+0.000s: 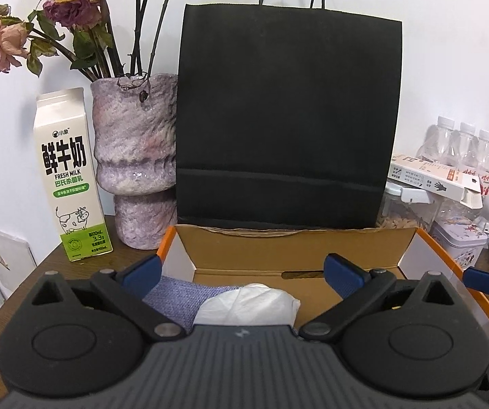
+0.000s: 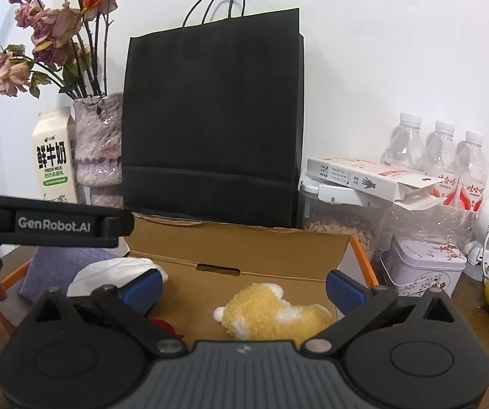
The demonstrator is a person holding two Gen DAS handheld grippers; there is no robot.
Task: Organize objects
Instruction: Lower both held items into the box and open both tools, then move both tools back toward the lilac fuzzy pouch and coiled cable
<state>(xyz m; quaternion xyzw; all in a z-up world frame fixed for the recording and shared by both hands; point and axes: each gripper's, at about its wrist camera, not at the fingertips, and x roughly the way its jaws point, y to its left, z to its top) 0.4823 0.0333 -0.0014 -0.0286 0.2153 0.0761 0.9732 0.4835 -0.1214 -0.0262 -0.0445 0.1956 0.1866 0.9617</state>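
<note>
We hold both grippers over an open cardboard box (image 2: 244,248) on the table (image 1: 135,255). It holds a yellow plush toy (image 2: 271,313) on the right, a white crumpled bag (image 1: 248,303) and a blue-grey cloth (image 1: 176,293) on the left. The left gripper (image 1: 244,272) and right gripper (image 2: 244,289) have fingers spread wide, gripping nothing. A black paper bag (image 1: 285,119) stands just behind, between a vase (image 1: 135,156) and water bottles (image 2: 439,150).
</note>
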